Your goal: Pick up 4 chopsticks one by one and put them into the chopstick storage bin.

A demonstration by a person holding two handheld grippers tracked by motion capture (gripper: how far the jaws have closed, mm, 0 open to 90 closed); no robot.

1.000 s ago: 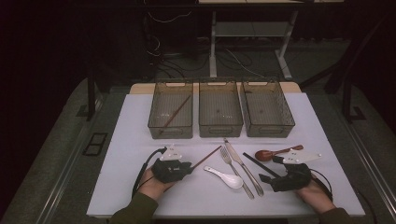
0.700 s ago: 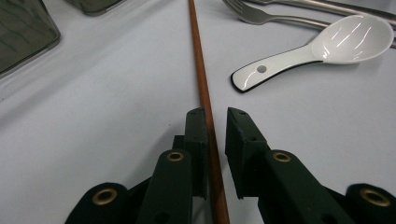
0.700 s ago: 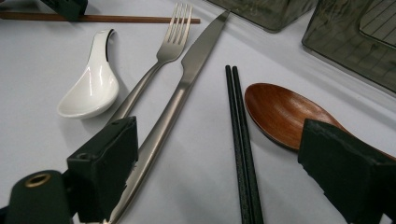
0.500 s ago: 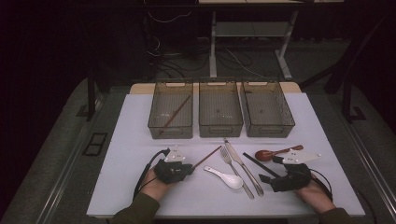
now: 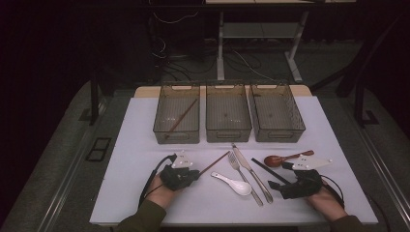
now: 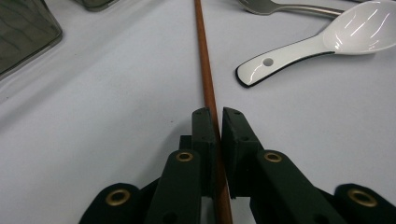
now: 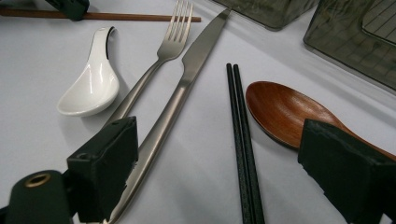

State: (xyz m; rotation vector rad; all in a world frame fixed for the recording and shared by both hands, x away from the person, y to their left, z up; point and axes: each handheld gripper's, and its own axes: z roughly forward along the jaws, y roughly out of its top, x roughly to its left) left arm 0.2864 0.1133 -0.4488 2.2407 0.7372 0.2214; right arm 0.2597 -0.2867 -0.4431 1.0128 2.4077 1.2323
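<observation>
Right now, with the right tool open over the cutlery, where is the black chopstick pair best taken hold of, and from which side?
Probably at the near end of the black chopstick pair, from above with the right tool, one jaw on each side. The two sticks lie flat and touching, so one pinch could catch both. There the knife sits a little clear on one side, while farther up the wooden spoon bowl crowds them.

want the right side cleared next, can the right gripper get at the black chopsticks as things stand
Probably yes. The right gripper has its jaws wide open, and the black chopsticks lie flat between them, bare on top. The knife and wooden spoon lie close on either side, so it may nudge them.
</observation>
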